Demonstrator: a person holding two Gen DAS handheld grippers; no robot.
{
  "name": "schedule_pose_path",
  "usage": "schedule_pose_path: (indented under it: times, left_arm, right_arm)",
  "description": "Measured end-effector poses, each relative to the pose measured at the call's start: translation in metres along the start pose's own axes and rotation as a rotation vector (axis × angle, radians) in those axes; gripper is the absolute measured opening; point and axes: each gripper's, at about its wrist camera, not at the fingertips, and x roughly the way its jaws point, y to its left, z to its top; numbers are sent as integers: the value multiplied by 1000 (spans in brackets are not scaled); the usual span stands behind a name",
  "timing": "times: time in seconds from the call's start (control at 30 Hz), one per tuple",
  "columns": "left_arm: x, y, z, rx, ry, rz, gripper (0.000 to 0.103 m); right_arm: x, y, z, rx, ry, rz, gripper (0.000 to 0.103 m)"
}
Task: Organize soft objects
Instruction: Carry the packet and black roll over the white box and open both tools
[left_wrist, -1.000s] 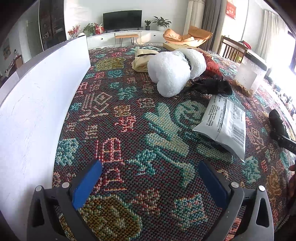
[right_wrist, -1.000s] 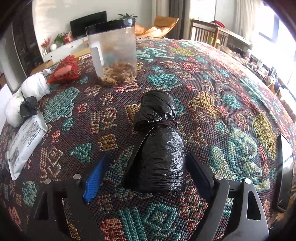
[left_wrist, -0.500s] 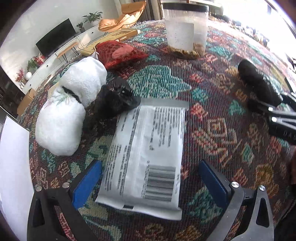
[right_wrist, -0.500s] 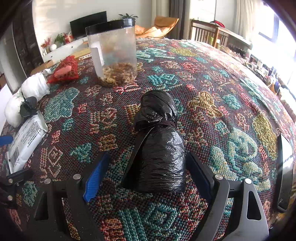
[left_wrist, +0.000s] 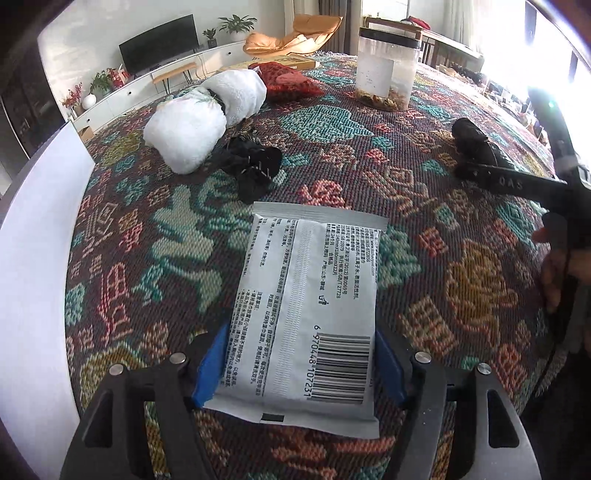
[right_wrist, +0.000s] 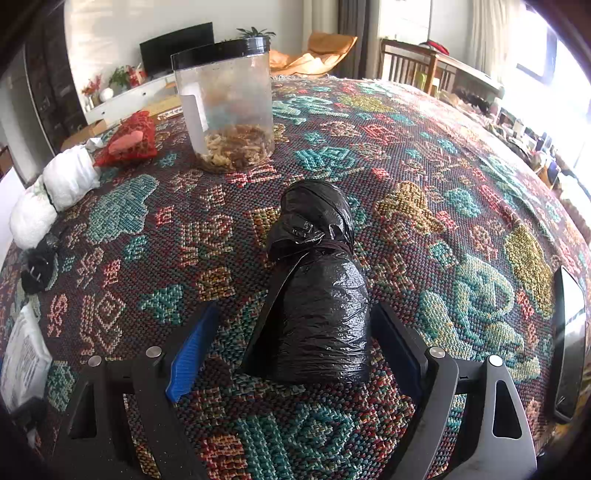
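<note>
A clear plastic jar (right_wrist: 225, 107) with a black lid stands upright toward the far edge of the desk (right_wrist: 424, 192), which is covered by a woven patterned cloth; the jar is mostly empty, with a shallow layer of brownish dried pieces at its bottom and a white label on its side. Near it, further along the far edge, lies a red mesh pouch (right_wrist: 129, 142) with something pink inside, and beside that a white plush roll (left_wrist: 207, 118) bound round its middle by a dark band, with a small black crumpled item (left_wrist: 251, 166) just in front of it. The left gripper (left_wrist: 297, 363) has its jaws drawn in around the near end of a white printed packet (left_wrist: 310, 295), which lies flat on the cloth with its barcode toward the camera; the jaws have just been closing, and the blue pads sit at both side edges of the packet, touching it. The right gripper (right_wrist: 291, 341) has its jaws spread wide on either side of a black plastic bag roll (right_wrist: 317, 295) lying on the cloth; a clear gap shows at the blue pad on one side, while the other pad is just beside the roll. A dark flat phone (right_wrist: 569, 339) lies near the desk's right edge.
</note>
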Motion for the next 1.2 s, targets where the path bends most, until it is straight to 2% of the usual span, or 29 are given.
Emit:
schedule_pose_path:
  times: [0.07, 0.17, 0.23, 0.3, 0.43, 0.47, 0.53, 0.57, 0.6, 0.7, 0.8, 0.87, 0.93, 1.0, 1.13, 1.17, 1.2]
  left_arm:
    - [-4, 4, -11, -2, 3, 23, 90]
    - [-2, 10, -14, -3, 1, 25, 91]
    - [0, 12, -10, -10, 3, 16, 92]
    - [2, 15, -9, -11, 1, 21, 98]
    - [8, 23, -3, -62, 12, -2, 100]
    - [8, 22, -3, -65, 12, -4, 96]
    - [2, 22, -3, -61, -14, -5, 74]
    - [-1, 23, -2, -56, -21, 23, 65]
    - [-3, 26, -3, -62, -16, 11, 63]
    - [-23, 44, -14, -187, -23, -121, 62]
    - [-65, 68, -25, -309, -87, -241, 62]
    - [-101, 93, -32, -357, -151, -249, 62]
    - [-140, 123, -39, -388, -225, -190, 62]
    - [-176, 160, -50, -422, -283, -86, 62]
    - [-220, 239, -88, -544, -307, 171, 63]
    - [-223, 255, -100, -584, -289, 247, 68]
    - [-223, 269, -111, -627, -262, 316, 81]
  right_arm:
    - [0, 0, 0, 2, -1, 3, 87]
    - [-2, -2, 0, 19, -2, 28, 87]
    - [-6, -12, -1, 76, -5, 90, 87]
    - [-7, -26, 1, 133, -1, 158, 87]
    - [-1, -14, 19, 13, 105, 130, 86]
    - [-3, -9, 23, -22, 103, 121, 86]
    - [-4, -6, 29, -64, 109, 106, 82]
    - [-3, -9, 30, -58, 131, 94, 52]
    - [-3, -14, 31, -36, 149, 99, 40]
    - [-24, -13, 29, -26, 141, 126, 39]
    - [-65, 25, 28, -76, 113, 263, 39]
    - [-98, 68, 31, -120, 86, 392, 39]
    - [-133, 120, 38, -157, 71, 549, 39]
    - [-169, 179, 41, -227, 56, 689, 39]
    - [-218, 290, 28, -353, 70, 897, 40]
    - [-223, 312, 21, -368, 89, 937, 44]
    - [-225, 331, 14, -380, 107, 970, 46]
